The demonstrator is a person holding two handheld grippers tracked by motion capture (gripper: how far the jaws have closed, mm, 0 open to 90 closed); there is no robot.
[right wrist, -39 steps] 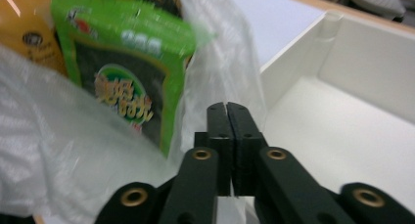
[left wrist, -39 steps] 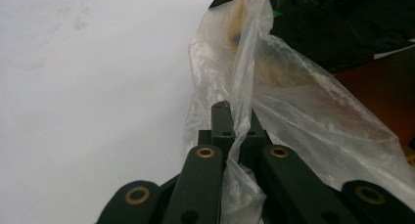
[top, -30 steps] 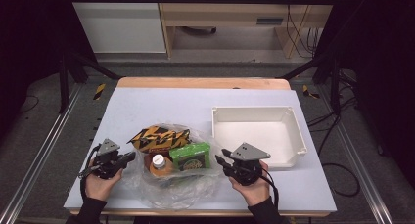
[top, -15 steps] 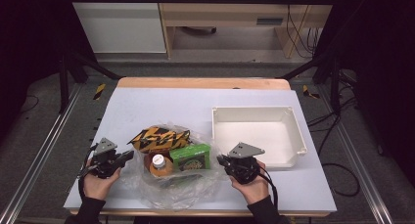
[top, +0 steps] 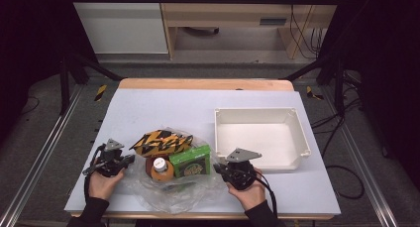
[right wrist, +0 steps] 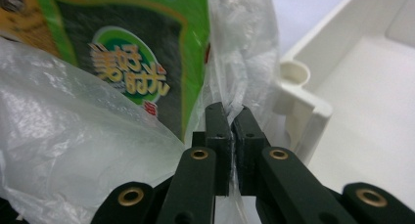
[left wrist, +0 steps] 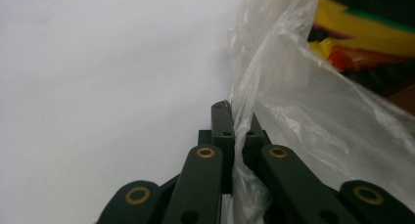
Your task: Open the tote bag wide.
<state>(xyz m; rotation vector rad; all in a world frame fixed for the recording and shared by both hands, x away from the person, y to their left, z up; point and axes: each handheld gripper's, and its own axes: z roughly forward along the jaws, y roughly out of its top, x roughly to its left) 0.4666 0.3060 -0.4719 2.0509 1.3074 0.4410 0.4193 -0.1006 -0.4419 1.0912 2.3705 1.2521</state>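
A clear plastic bag (top: 168, 187) lies at the near middle of the table (top: 198, 108), with a green packet (top: 190, 161), a small jar (top: 159, 168) and a yellow-and-black pack (top: 161, 141) in it. The left gripper (top: 116, 160) sits at the bag's left edge, its jaws closed on a pinched fold of the film; the left gripper view shows the film (left wrist: 254, 87) caught between the black jaws. The right gripper (top: 225, 168) is at the bag's right edge, just beside the near left corner of the white tray (top: 297, 133); its jaws have just been closing and now clamp the bag there, the film (right wrist: 235, 77) squeezed between them beside the green packet (right wrist: 147, 53) and the tray's corner (right wrist: 303, 106). The tray stands right of the bag
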